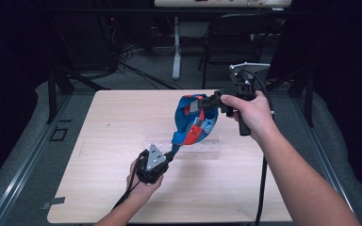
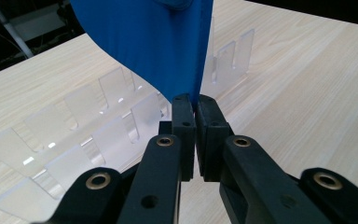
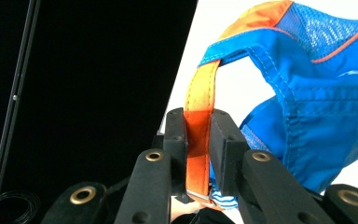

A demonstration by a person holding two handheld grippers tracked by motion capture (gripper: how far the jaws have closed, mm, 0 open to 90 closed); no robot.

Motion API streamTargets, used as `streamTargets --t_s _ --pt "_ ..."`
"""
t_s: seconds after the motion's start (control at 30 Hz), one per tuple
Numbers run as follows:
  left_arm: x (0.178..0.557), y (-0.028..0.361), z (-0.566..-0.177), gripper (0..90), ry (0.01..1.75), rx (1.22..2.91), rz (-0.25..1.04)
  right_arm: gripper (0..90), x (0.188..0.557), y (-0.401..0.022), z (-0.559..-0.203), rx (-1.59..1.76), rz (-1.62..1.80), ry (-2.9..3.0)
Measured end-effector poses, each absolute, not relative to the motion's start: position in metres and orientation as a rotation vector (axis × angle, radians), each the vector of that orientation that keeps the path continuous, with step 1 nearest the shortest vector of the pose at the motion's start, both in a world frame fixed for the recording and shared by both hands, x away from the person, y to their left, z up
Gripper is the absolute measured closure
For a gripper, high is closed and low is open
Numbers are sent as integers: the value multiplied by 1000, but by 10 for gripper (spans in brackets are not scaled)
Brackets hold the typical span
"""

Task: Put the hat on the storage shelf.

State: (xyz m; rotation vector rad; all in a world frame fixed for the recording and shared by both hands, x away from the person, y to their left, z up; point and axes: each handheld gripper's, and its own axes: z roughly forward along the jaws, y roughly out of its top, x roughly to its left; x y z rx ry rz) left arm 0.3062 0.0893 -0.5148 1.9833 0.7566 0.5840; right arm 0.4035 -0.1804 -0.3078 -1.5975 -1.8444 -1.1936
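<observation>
A blue cap [image 1: 195, 120] with orange and red trim hangs stretched in the air above the table, between my two grippers. My right gripper [image 1: 212, 101] holds its upper end. In the right gripper view its jaws [image 3: 198, 114] are shut on the cap's orange strap [image 3: 200, 88], with the blue mesh body [image 3: 317, 93] off to the right. My left gripper [image 1: 174, 149] is lower and nearer to me. In the left gripper view it [image 2: 195, 100] is shut on the bottom edge of the blue fabric [image 2: 158, 42].
A clear plastic rack [image 1: 212, 147] with upright slotted dividers [image 2: 98, 126] lies on the light wooden table [image 1: 122, 188], right under the cap. Beyond the table's far edge stand a dark folding chair [image 1: 235, 33] and a white desk leg [image 1: 176, 47].
</observation>
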Motion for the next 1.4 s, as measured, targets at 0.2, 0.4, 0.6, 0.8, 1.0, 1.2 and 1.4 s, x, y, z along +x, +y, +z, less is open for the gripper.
streamTargets --t_s 0.2,0.4,0.6,0.8,1.0,1.2,1.4 --pt "314 87 -520 880 767 1965 552 783 407 -177 -319 -1603 -1163 -1852" --pt "323 89 -527 879 783 1950 507 783 410 -176 -328 -1610 -1150 -1840" --pt "328 90 -531 878 798 1960 497 783 413 -175 -337 -1610 -1128 -1838" --pt "329 90 -537 876 816 1954 483 783 413 -175 -342 -1613 -1117 -1833" --pt "330 91 -538 877 820 1949 484 783 414 -175 -347 -1617 -1107 -1834" --pt "329 92 -539 879 820 1957 490 783 414 -173 -351 -1619 -1100 -1832" --pt "332 92 -540 878 814 1983 494 783 414 -174 -352 -1624 -1095 -1832"
